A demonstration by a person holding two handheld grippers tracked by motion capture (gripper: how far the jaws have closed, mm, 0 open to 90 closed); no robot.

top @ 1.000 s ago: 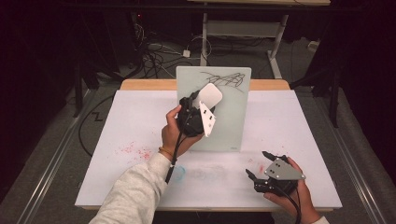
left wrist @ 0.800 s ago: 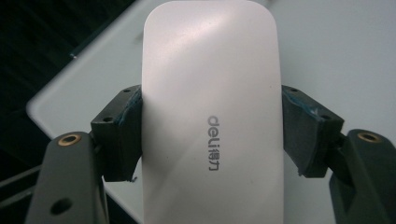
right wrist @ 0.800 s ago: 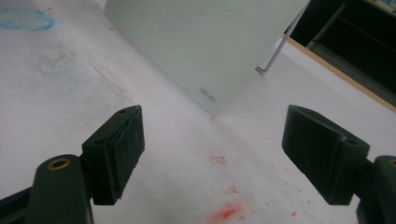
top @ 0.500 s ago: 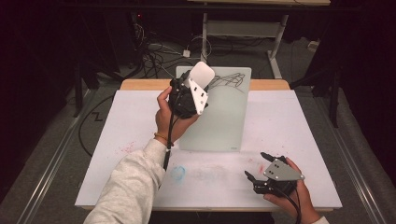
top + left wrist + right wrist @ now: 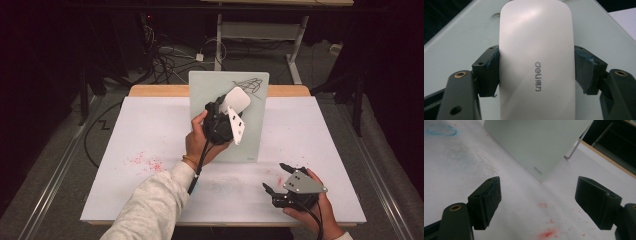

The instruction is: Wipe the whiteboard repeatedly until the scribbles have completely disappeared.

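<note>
Your left gripper (image 5: pixel 231 106) clamps the white eraser (image 5: pixel 537 60) against the board (image 5: pixel 255 115); your right gripper (image 5: pixel 276 179), jaws apart, rests on the desk (image 5: pixel 140 130).

Bright overhead light on the white table (image 5: pixel 150 130), dark surroundings; soft glare on the eraser (image 5: pixel 536 30), slightly blurred.

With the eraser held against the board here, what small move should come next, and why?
Probably slide the white eraser, clamped in the left hand-held gripper, up and right across the glass board onto the black scribble. The scribble sits unerased just beyond the eraser's top edge, and the right hand-held gripper rests open near the table's front edge.
</note>
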